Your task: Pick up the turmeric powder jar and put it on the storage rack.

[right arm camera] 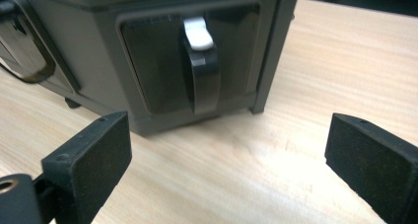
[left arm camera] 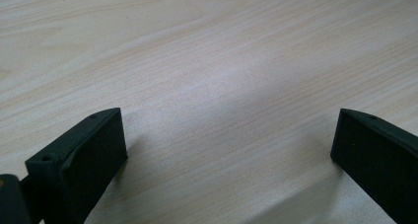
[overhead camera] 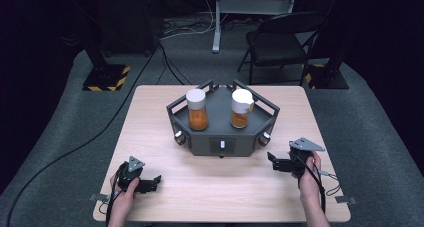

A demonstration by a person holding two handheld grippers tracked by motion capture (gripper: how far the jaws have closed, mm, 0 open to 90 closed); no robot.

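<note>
Pale wood table [overhead camera: 150,117], dark grey tray [overhead camera: 222,137], two orange-filled jars.
Right gripper [right arm camera: 226,150] spread wide, facing the tray's lever [right arm camera: 201,66]; left gripper [left arm camera: 229,145] wide over bare wood.

A light wooden table [overhead camera: 150,137] with a pale, fine grain carries the scene, standing on grey carpet. Toward its far middle sits a dark grey, angular rack [overhead camera: 210,139], resting directly on the tabletop (its front wall has a recessed panel with a black lever tipped in white [right arm camera: 199,61]). The near half of the tabletop is bare wood, as is the strip along each side of the rack. In the left gripper view the wood [left arm camera: 207,76] runs in long, slanting grain lines. In the right gripper view the rack's lower edge [right arm camera: 197,120] meets the tabletop, and a small foot shows under its left side.
</note>
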